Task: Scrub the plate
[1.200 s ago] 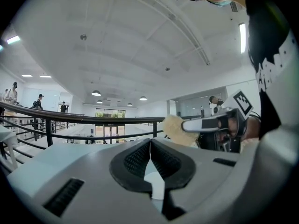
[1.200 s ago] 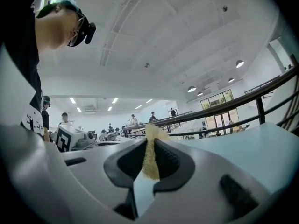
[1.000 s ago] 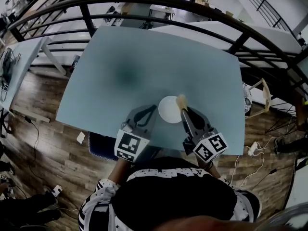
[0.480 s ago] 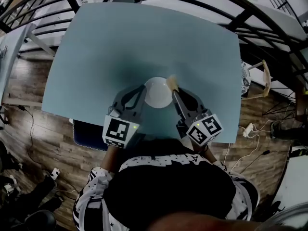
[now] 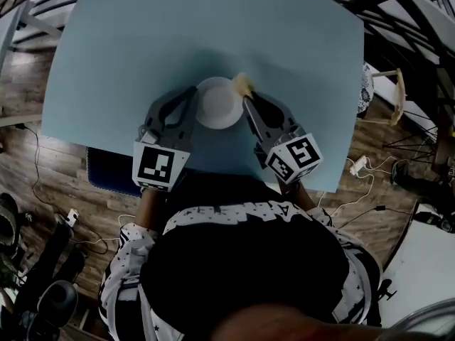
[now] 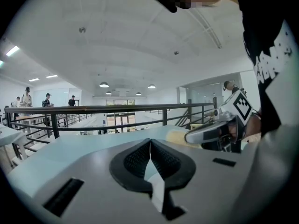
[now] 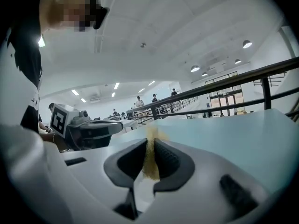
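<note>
The right tool (image 5: 246, 96) pinches a yellow sponge (image 5: 244, 84) against the far right rim of the white plate (image 5: 215, 106), which lies on the blue table (image 5: 135, 41) near its front edge. The left tool (image 5: 190, 93) has its jaws pressed together at the plate's left rim. Compared with half a second ago, the sponge sits on the same part of the rim. Only the head camera has tipped lower, so the scrubbing seems hardly advanced.

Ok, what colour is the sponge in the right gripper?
Yellow sponge, clearest in right gripper view.
</note>
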`<state>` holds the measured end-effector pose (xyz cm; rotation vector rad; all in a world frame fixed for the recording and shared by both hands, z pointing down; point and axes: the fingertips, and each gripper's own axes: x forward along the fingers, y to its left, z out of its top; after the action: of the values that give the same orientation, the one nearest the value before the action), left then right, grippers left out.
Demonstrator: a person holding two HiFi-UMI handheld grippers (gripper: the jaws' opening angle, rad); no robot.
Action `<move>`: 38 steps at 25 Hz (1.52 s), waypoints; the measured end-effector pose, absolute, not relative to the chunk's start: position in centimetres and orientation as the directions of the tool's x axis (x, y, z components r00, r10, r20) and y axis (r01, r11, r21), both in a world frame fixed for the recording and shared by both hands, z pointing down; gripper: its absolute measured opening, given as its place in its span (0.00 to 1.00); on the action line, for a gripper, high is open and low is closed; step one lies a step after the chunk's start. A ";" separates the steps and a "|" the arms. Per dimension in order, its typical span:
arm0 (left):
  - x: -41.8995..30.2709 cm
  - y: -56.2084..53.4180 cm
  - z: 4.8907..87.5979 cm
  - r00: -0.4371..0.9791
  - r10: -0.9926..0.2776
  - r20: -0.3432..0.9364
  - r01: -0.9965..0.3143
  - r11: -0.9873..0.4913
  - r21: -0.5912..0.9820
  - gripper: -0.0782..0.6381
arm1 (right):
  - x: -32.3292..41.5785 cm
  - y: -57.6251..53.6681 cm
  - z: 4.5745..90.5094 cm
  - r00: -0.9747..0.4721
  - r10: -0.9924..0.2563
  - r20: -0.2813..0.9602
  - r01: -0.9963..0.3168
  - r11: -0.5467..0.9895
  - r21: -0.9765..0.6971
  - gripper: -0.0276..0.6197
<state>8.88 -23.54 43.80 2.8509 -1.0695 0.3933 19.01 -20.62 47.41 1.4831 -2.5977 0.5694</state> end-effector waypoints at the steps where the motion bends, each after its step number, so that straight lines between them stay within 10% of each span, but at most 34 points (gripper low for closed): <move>1: 9.0 -23.6 44.1 0.720 -0.640 0.268 -0.658 -0.752 -0.030 0.13 | 19.0 -20.8 47.8 -0.529 -0.802 0.277 -0.844 0.465 -0.267 0.12; 38: 1.2 -23.2 45.0 0.537 -0.788 0.300 -0.822 -0.570 -0.024 0.13 | 11.3 -25.1 60.2 -0.544 -0.561 0.624 -0.772 0.627 -0.109 0.12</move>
<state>1.19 -23.19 44.96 2.6479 -1.3927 0.4242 11.32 -25.10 60.17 1.0425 -2.3028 0.5084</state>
